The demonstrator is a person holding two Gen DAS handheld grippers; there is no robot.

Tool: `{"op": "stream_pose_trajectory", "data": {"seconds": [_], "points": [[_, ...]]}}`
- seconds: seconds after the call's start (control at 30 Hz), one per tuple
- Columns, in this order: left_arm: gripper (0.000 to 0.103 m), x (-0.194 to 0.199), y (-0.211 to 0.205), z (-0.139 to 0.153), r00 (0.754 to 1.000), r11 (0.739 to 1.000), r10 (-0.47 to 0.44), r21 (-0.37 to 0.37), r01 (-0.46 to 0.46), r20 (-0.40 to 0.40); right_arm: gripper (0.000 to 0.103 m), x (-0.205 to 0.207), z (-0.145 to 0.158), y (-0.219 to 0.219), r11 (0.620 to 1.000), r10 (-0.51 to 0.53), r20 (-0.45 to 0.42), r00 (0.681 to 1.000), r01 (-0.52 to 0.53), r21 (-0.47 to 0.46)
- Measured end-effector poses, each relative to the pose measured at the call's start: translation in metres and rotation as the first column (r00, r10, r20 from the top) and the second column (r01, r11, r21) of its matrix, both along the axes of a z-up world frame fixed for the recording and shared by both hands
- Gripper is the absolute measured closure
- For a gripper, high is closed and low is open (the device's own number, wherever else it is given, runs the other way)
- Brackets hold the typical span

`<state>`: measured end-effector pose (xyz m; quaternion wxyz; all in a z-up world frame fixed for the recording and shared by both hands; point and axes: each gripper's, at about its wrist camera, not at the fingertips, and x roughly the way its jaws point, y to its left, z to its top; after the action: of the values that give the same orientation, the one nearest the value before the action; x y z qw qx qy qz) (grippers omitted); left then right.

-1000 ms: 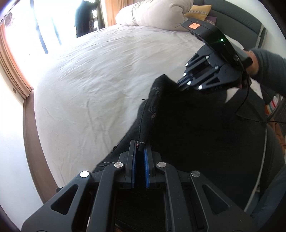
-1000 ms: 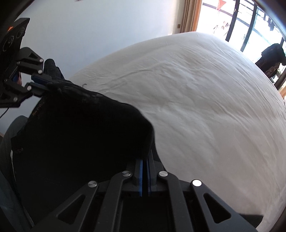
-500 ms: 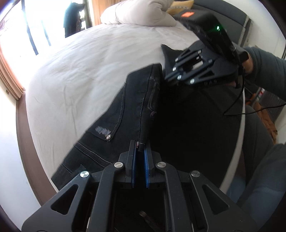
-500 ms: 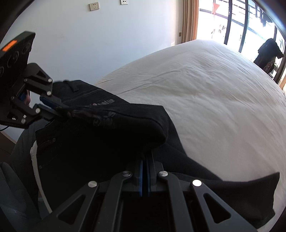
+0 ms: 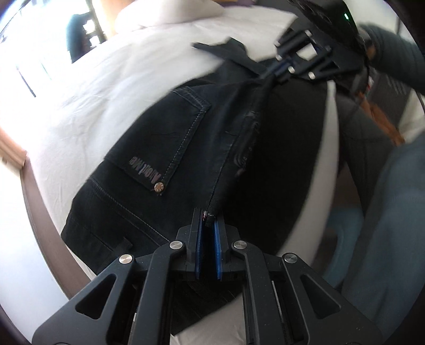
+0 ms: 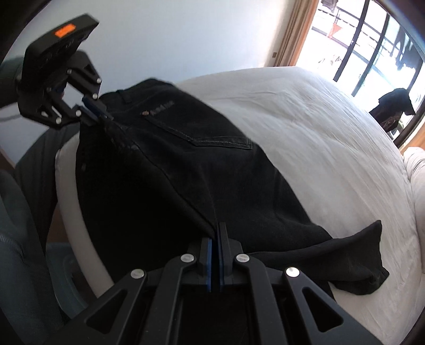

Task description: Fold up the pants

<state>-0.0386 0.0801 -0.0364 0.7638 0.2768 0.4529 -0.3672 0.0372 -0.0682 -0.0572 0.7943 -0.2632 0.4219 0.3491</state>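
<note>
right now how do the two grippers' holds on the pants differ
The left gripper pinches the black jeans at the waist end, near the back pocket. The right gripper pinches farther down the leg, near the loose hem. Both are shut on one raised fold edge.

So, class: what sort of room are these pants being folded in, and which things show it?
Most likely a bedroom: a wide bed under a white sheet, a plump pillow at its head, and a curtained window.
</note>
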Motion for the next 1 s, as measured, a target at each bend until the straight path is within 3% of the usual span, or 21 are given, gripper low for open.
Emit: {"op": "stream_pose_trajectory", "data": {"seconds": [0.23,0.43,0.53,1.0], "points": [[0.097,-0.03,-0.004,-0.008,0.997,0.996,-0.076,0.035,0.076,-0.016,0.099,-0.052,-0.017,0.008,0.993,0.054,0.032,0.998,-0.05,-0.107],[0.097,-0.028,-0.006,-0.015,0.992,0.988,-0.122,0.091,0.124,-0.026,0.099,-0.082,-0.036,0.018,0.981,0.092,0.039,0.995,-0.084,-0.174],[0.097,-0.027,-0.023,-0.032,0.988,0.98,-0.152,0.124,0.155,-0.034,0.099,-0.091,-0.046,0.023,0.977,0.1,0.035,0.994,-0.091,-0.191],[0.097,-0.032,-0.024,-0.033,0.986,0.98,-0.158,0.115,0.163,-0.052,0.099,-0.112,-0.071,0.037,0.962,0.122,0.042,0.992,-0.108,-0.251]]}}
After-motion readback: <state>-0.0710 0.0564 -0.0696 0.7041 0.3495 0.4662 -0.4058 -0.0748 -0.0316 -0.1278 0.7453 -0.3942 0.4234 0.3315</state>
